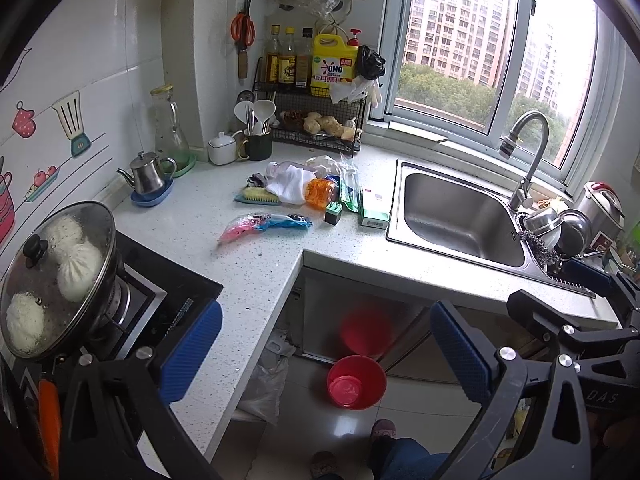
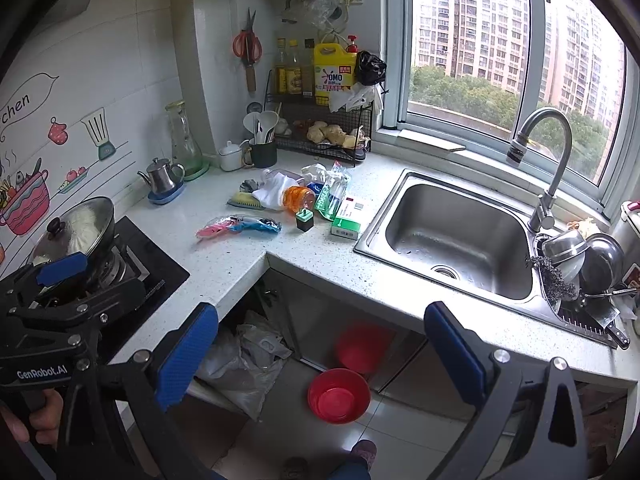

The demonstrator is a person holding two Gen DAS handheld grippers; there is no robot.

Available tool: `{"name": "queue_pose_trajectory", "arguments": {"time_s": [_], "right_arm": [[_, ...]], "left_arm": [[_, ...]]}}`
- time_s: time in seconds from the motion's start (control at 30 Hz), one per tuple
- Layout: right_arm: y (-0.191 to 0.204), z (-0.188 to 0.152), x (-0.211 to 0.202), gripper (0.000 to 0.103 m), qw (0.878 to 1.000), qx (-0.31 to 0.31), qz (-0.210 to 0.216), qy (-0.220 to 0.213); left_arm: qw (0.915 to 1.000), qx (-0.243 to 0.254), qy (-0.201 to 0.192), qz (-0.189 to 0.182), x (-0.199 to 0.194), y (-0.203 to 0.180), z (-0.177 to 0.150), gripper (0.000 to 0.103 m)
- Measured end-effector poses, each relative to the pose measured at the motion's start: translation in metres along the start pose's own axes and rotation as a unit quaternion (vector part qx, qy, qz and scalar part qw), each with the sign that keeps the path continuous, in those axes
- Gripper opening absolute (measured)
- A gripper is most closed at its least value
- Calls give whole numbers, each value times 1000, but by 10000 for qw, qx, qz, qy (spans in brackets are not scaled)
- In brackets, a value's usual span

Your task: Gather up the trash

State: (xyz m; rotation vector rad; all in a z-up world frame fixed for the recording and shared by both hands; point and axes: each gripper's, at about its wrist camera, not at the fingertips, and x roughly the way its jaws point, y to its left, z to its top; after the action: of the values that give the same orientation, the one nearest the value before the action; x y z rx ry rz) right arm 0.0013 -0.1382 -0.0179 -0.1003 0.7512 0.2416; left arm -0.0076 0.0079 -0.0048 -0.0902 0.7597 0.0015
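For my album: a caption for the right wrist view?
Open right gripper faces littered countertop beside sink; red basin below.

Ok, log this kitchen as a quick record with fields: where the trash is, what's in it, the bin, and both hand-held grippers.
trash spot: counter corner, between stove and sink
trash items: pink-and-blue wrapper, orange bottle, green-white box, green packet, white cloth
bin: red bucket on the floor below the counter
left hand-held gripper: open, empty, apart from the trash
right hand-held gripper: open, empty, above the floor
sink: no trash visible
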Motion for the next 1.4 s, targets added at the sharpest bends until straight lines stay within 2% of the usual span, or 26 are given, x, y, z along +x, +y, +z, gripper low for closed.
{"name": "queue_pose_trajectory", "arguments": {"time_s": [1.4], "right_arm": [[-5,0,9,103,9999,46,54,89]], "left_arm": [[9999,56,101,33,13,-6,3,103]]}}
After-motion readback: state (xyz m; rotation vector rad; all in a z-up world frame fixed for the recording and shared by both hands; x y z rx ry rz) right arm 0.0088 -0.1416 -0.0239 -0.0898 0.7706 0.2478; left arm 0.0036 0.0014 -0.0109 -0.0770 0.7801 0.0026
